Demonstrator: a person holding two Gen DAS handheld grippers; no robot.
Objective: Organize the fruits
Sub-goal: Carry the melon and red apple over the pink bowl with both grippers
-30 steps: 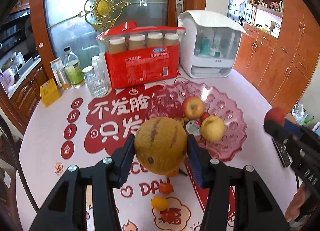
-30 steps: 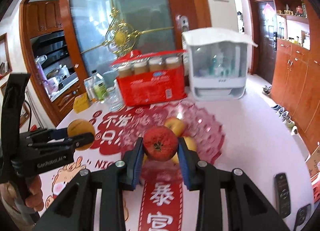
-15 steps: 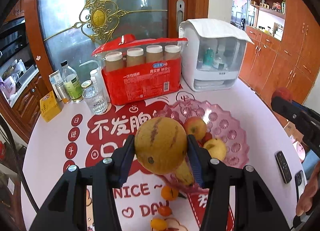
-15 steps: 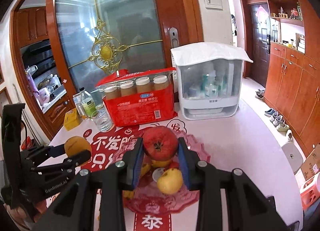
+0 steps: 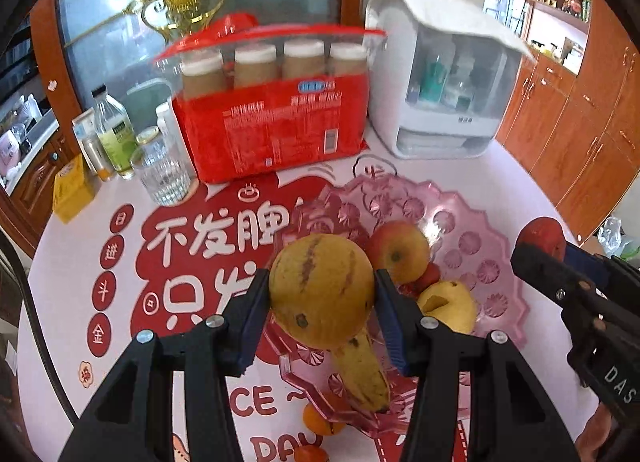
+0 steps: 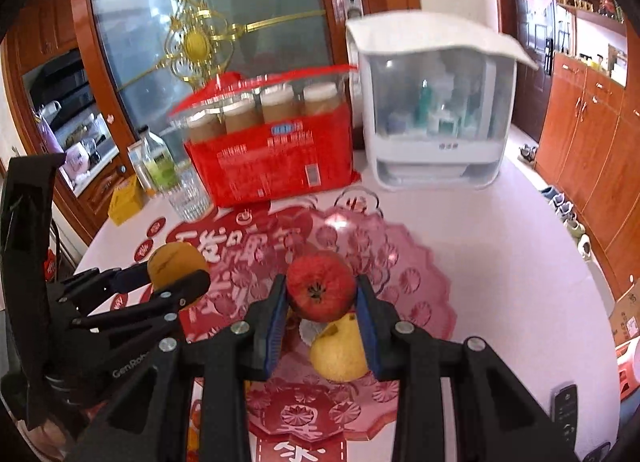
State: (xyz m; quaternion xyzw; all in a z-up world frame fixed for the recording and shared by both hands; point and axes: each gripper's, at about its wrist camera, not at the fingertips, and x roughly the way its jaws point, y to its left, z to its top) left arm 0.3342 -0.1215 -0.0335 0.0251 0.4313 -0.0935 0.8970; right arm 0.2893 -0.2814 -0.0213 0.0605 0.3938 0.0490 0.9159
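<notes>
Left gripper (image 5: 322, 294) pinching yellow streaked melon (image 5: 320, 288) at frame centre, right gripper (image 6: 321, 294) pinching red apple (image 6: 320, 288) at centre, both above pink glass fruit plate (image 5: 472, 230) holding banana (image 5: 362, 372), pear (image 6: 340, 356), apple (image 5: 398, 246), red cup pack (image 5: 276, 134) upper centre behind.

Both views are evenly and brightly lit, with daylight admitted through the frosted glass door (image 6: 208, 22) beyond the jaws. Strong barrel distortion is produced at the edges, where dark vignetting is seen in the corners. Motion blur is shown on the red package (image 6: 272, 158) and white cabinet (image 6: 436, 110) ahead of the jaws. A glare spot is reflected on the pink glass plate (image 6: 412, 282) beneath the jaws. Only faint shadows are cast.
</notes>
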